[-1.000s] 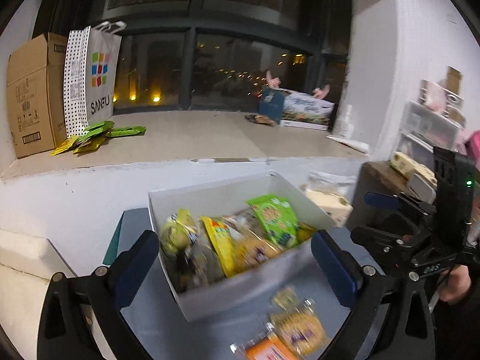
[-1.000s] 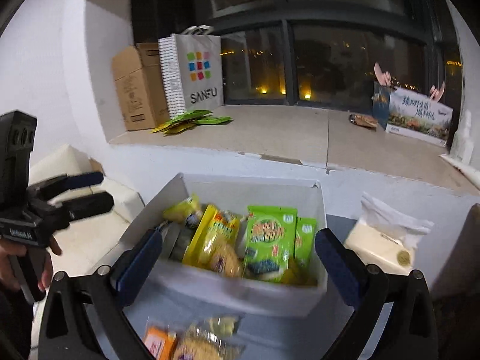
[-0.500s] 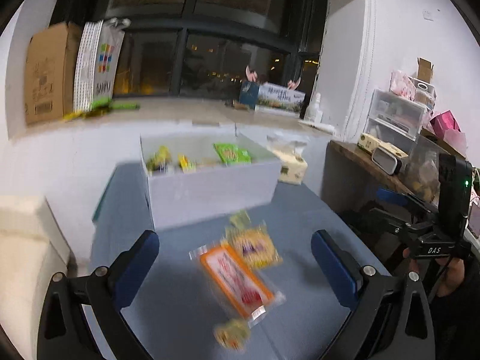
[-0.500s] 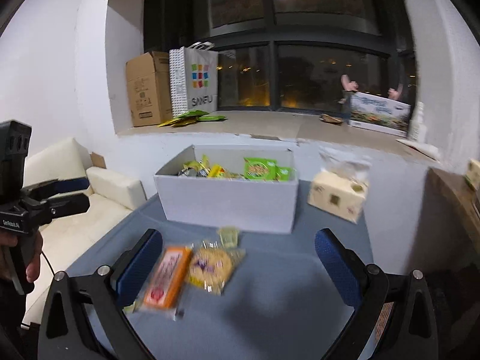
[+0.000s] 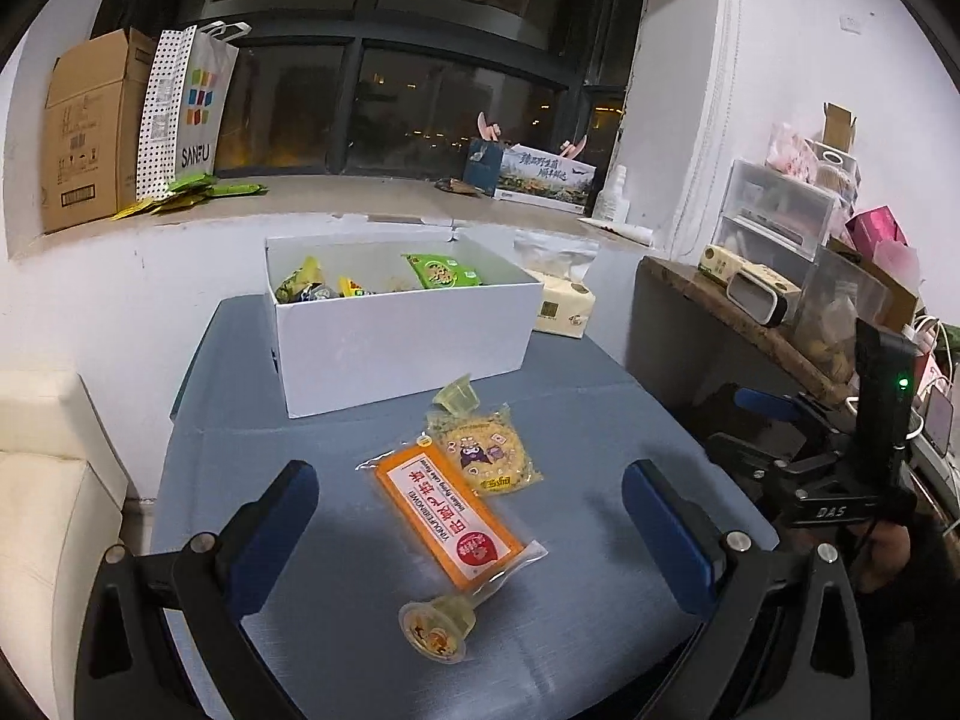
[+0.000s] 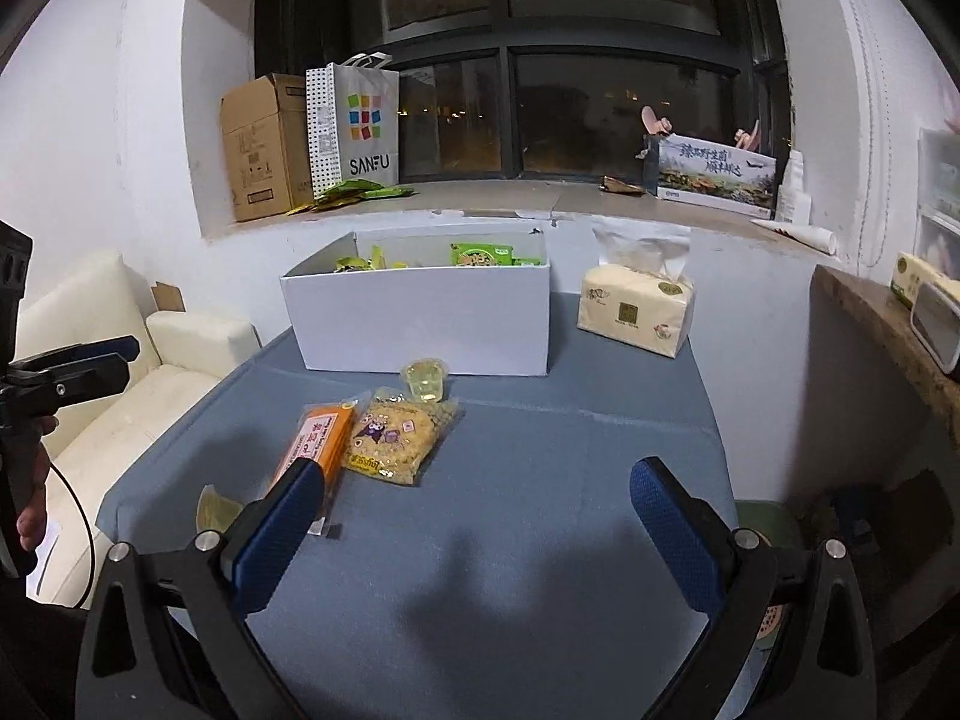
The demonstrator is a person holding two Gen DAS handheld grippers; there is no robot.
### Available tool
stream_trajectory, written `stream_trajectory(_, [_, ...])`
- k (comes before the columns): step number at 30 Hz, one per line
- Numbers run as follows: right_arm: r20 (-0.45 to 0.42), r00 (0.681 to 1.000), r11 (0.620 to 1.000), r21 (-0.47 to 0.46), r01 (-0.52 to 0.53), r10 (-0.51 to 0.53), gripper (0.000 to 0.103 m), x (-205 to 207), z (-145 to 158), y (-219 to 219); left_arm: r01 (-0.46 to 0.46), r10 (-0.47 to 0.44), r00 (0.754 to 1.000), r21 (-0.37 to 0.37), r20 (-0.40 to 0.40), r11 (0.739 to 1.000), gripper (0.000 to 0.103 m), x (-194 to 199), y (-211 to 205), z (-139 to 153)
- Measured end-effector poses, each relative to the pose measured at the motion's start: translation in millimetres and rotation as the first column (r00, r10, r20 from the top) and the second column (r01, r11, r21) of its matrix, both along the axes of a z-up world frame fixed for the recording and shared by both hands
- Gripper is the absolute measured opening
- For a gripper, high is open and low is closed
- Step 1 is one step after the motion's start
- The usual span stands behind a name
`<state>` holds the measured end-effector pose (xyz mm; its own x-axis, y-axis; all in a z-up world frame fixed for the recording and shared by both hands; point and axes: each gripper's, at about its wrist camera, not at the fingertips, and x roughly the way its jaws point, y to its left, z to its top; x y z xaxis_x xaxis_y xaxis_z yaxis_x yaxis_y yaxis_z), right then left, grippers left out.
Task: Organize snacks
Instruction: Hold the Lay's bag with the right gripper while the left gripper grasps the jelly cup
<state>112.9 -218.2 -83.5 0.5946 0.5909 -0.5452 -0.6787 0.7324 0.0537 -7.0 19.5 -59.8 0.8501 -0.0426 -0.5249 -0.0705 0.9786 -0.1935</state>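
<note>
A white box [image 5: 396,336] holding several snack packs stands at the far side of the blue table [image 5: 600,420]; it also shows in the right wrist view [image 6: 420,324]. In front of it lie an orange packet [image 5: 447,513], a yellow noodle pack [image 5: 486,456] and two jelly cups, one by the box [image 5: 457,401] and one nearer [image 5: 437,627]. The right wrist view shows the orange packet [image 6: 315,441], the noodle pack [image 6: 396,432] and a jelly cup [image 6: 425,379]. My left gripper [image 5: 471,531] is open and empty above the orange packet. My right gripper [image 6: 471,525] is open and empty over bare table.
A tissue pack [image 6: 636,309] sits right of the box. A white sofa [image 6: 132,372] stands left of the table. A cluttered shelf [image 5: 768,312] is on the right. The window ledge [image 6: 480,192] holds a cardboard box, a paper bag and green packets.
Both grippers have pulled back and up from over the white box. The loose snacks in front of the box are now in full view. Both stay open.
</note>
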Motion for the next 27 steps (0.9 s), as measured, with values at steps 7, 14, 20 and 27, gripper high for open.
stream_trajectory(7, [0.007,0.998,0.998,-0.036,-0.057,0.057,0.103,5.8,-2.0,23.6,-0.003,0.003,1.0,0.006,0.002,1.0,0.103,-1.0,0.3,0.7])
stream_trajectory(14, [-0.038,0.99,0.986,-0.095,-0.138,0.135,0.103,24.2,-20.4,61.2,-0.025,0.025,1.0,-0.008,-0.001,1.0,0.103,-3.0,11.0,-2.9])
stream_trajectory(20, [-0.133,0.978,0.969,-0.168,-0.182,0.16,0.103,53.3,-50.3,104.6,-0.035,0.035,0.999,-0.008,-0.016,0.999,0.103,-4.1,14.4,-8.7])
stream_trajectory(27, [-0.291,0.954,0.97,-0.202,-0.138,0.075,0.103,96.9,-92.7,145.0,-0.027,0.027,0.999,-0.004,-0.034,1.0,0.103,-4.3,15.8,-14.8])
